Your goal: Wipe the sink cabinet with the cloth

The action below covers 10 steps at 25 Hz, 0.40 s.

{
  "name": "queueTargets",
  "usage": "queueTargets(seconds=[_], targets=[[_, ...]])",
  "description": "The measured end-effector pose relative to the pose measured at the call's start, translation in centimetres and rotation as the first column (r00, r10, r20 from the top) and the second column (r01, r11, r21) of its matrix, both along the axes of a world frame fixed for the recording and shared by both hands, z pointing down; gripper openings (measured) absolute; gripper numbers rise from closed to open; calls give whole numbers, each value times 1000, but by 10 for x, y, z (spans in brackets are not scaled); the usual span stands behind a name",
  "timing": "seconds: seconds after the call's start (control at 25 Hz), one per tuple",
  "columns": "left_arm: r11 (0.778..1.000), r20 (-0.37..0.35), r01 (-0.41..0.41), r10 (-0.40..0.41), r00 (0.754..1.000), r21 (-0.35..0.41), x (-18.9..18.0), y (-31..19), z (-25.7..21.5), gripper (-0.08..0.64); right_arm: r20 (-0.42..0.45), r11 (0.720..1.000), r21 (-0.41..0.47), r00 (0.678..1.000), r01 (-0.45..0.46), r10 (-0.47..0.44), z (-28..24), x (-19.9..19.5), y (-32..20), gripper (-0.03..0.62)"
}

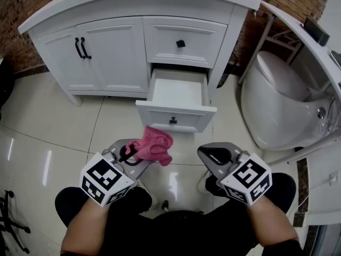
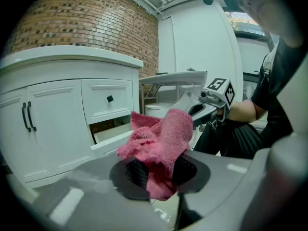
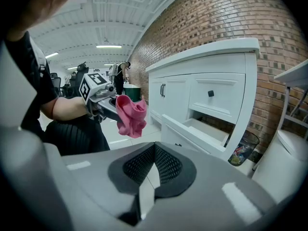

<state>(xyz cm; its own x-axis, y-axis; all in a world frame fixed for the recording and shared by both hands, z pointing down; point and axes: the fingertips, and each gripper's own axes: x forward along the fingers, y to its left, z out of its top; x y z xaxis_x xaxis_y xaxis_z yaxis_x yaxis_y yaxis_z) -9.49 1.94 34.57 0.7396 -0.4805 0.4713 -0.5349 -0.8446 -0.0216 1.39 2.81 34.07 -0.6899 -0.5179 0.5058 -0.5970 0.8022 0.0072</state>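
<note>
Pink cloth (image 2: 161, 138) sits bunched in the left gripper (image 2: 160, 171), whose jaws are clamped on it. The left gripper view shows this best: the dark mesh pads (image 2: 137, 171) press the fabric from both sides, most of it stands up above them and a fold hangs below. The head view gives only the cloth spilling forward from that gripper, low over the pale tiled floor (image 1: 58, 127), just before the open lower drawer (image 1: 178, 97) and not touching it. The right gripper (image 3: 154, 165) has its jaws closed together with nothing between them, which its own view makes plain; the head view shows only its grey top. From above, the white sink cabinet (image 1: 112, 47) faces the person, with two doors with black handles (image 1: 81, 48) on its left, an upper drawer with a black knob (image 1: 181, 43) shut, and the drawer below pulled out. A white toilet (image 1: 277, 108) stands to the cabinet's right. A bin (image 3: 240, 150) by the brick wall (image 3: 216, 18) shows plainly only in the right gripper view
</note>
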Motion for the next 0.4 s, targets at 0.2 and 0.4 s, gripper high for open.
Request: queueTargets(seconds=[0.2,0.4], targets=[[1000,4,1,-1,1000,-20,1,0,6,100,-7,1000,-15,1000,9,-9,6,-2,2,6],[1000,0,3,-3,1000,-26,2,-1,5,100,-12,1000,-12,1000,10,-10,4,-3,1,6]])
